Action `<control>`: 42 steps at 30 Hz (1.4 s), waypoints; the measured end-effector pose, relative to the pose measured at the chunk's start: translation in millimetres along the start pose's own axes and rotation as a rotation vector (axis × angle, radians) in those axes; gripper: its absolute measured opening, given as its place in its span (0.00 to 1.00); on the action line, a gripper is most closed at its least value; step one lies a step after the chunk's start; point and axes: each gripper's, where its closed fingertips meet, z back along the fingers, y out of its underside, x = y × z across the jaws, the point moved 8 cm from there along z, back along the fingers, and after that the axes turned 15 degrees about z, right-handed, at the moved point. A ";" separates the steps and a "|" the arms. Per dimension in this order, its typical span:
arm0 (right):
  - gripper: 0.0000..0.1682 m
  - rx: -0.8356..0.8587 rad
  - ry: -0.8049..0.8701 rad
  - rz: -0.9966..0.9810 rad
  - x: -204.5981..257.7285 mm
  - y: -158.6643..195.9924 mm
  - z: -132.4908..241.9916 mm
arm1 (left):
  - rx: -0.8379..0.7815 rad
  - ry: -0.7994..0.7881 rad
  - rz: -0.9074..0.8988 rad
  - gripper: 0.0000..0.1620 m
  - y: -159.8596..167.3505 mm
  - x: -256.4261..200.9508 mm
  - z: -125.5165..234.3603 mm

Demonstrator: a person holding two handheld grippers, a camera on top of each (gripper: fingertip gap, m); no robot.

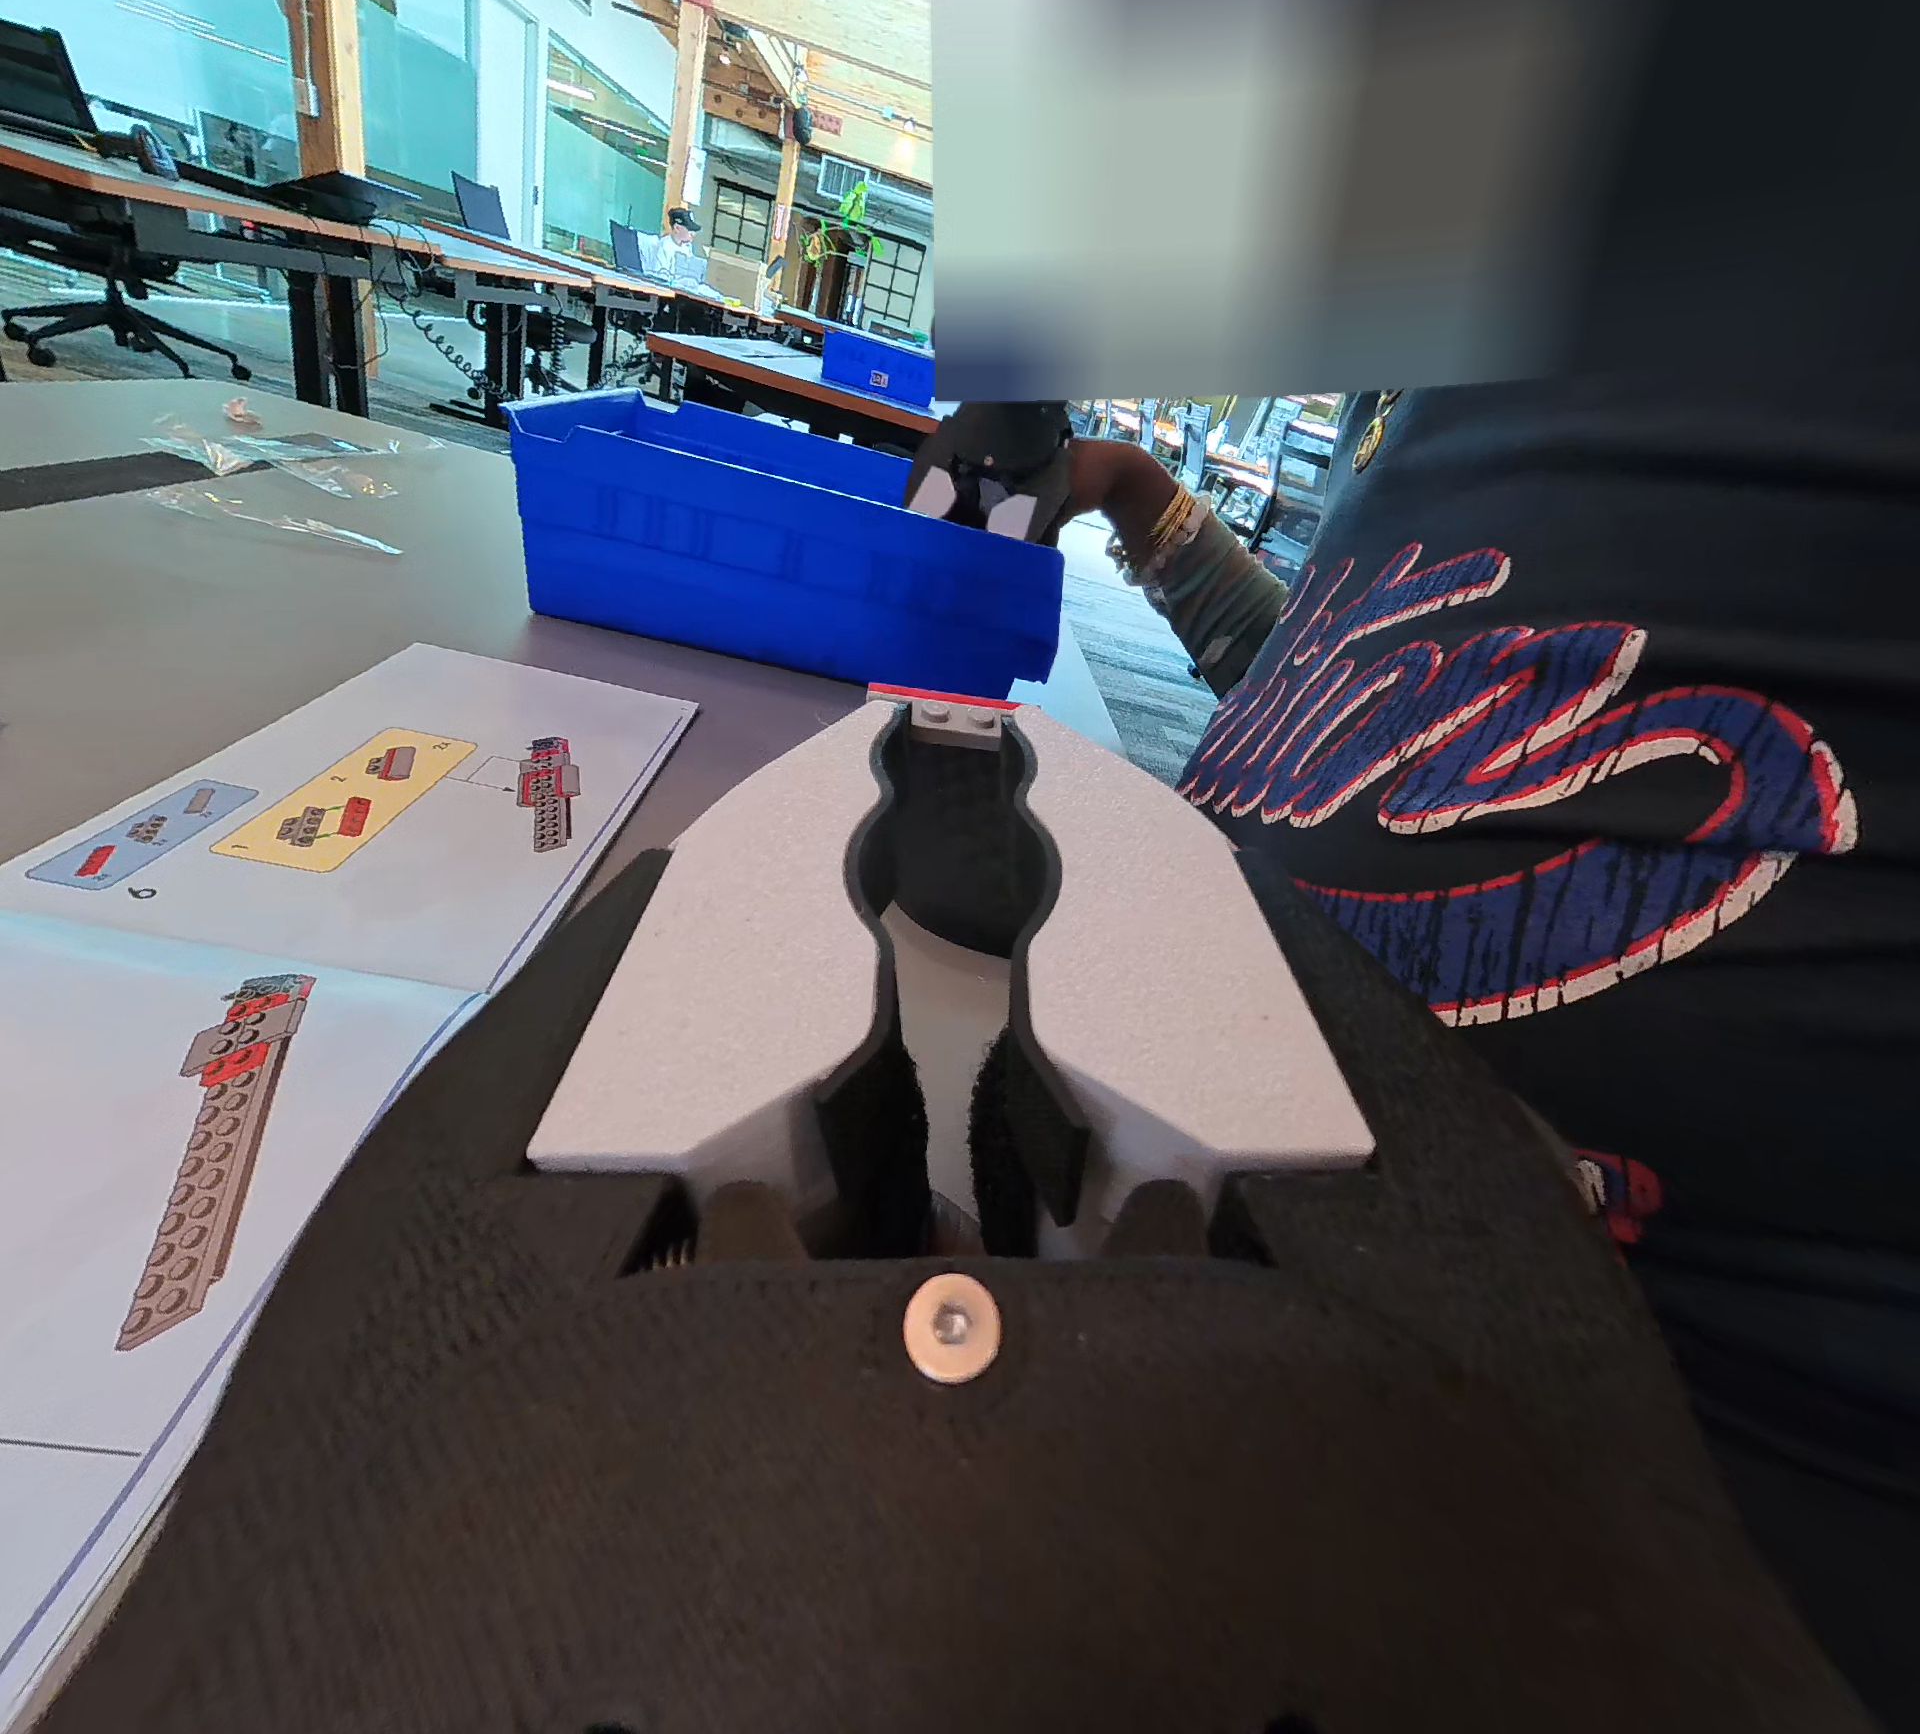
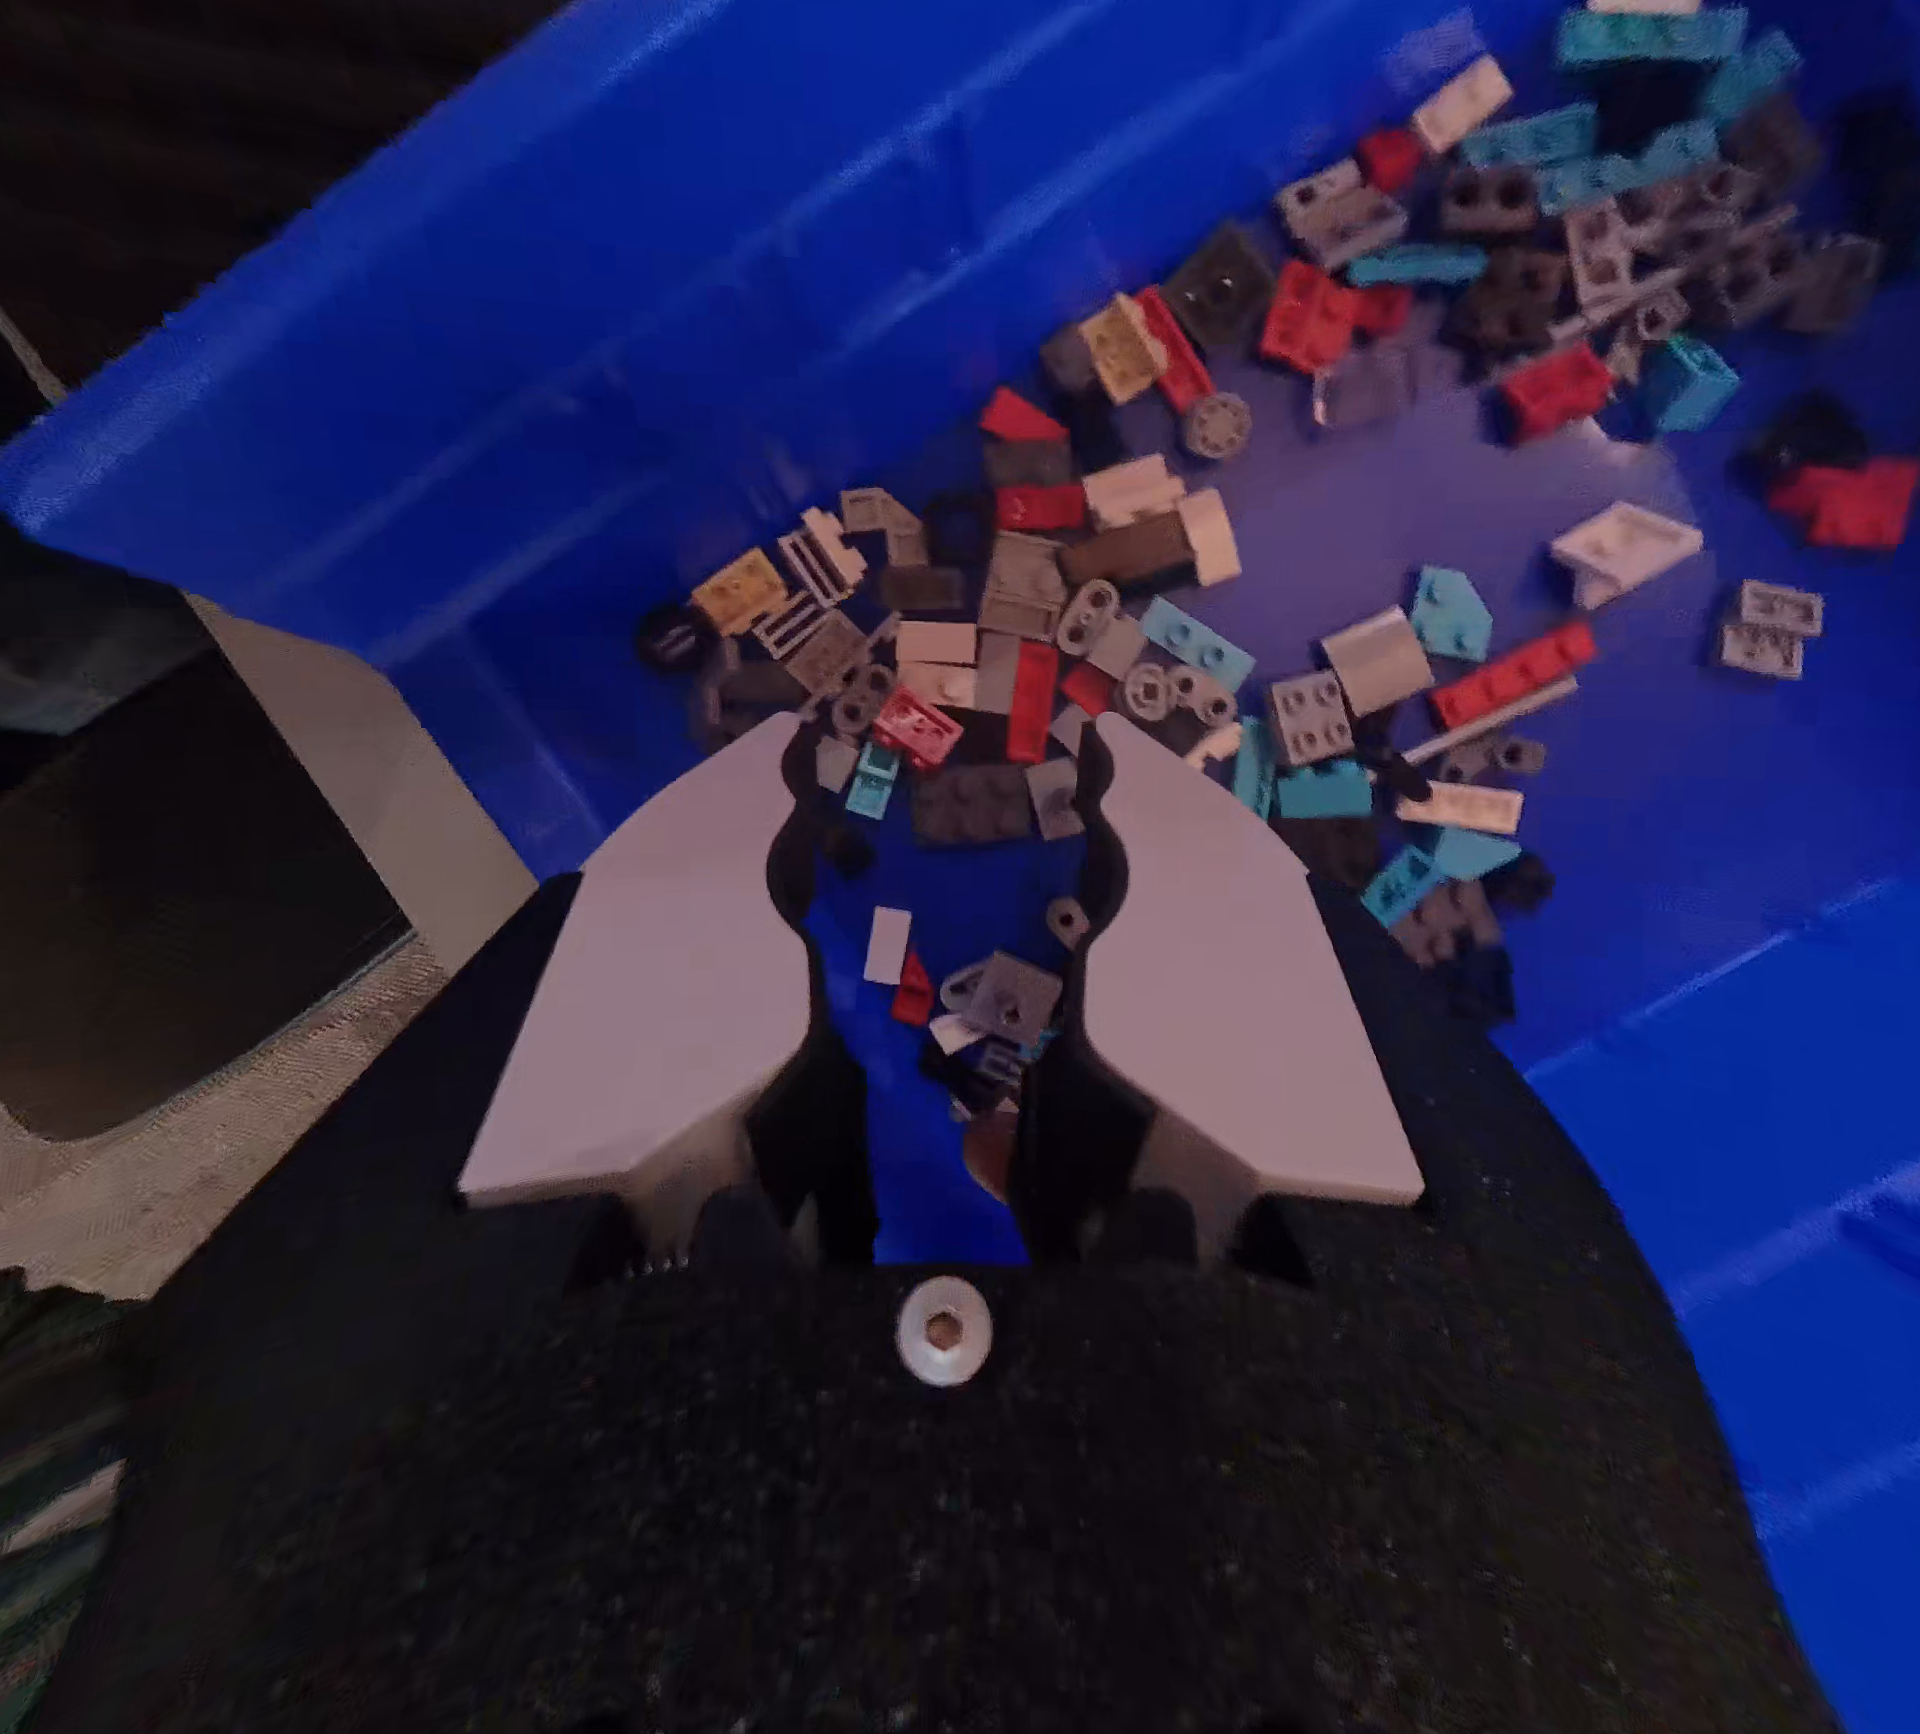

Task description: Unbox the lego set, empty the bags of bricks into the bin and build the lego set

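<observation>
Sitting on the gray table (image 1: 312,604) is the big blue bin (image 1: 769,541), the largest thing here. Its inside shows in the right wrist view, with a blue wall (image 2: 623,250) going up on the left. Next to the bin on the table lies the open instruction booklet (image 1: 343,853), flat, with pictures of a long gray piece on its pages. Farther back on the table are some clear empty bags (image 1: 270,479).

Inside the bin is a loose pile of lego bricks (image 2: 1195,604) in red, gray, white, teal, black and yellow. They are spread across the floor of the bin.

The right gripper (image 2: 940,728) hangs over the bricks with its tips pointing down into the bin. Its two fingers are spread wide apart and nothing is between them. Some small bricks show through the gap.

The left gripper (image 1: 954,720) is up above the table edge, near the bin. Its tips are pressed close and pinch a small gray plate (image 1: 956,726) with a thin red piece (image 1: 940,692) on top.
</observation>
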 end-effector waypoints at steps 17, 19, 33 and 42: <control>0.12 -0.052 0.044 0.082 -2.4 4.5 -20.6 | 0.042 -0.055 0.018 0.10 1.5 3.8 -5.6; 0.12 -0.046 0.076 0.052 -3.2 7.9 -19.2 | 0.052 -0.061 0.017 0.10 2.1 4.1 -6.7; 0.19 -0.269 0.651 -0.183 -6.7 23.3 57.2 | 0.049 -0.051 0.004 0.10 2.8 2.7 -6.4; 0.34 -0.091 0.916 -0.579 0.8 76.4 93.5 | 0.034 -0.028 -0.004 0.10 2.3 1.2 -4.2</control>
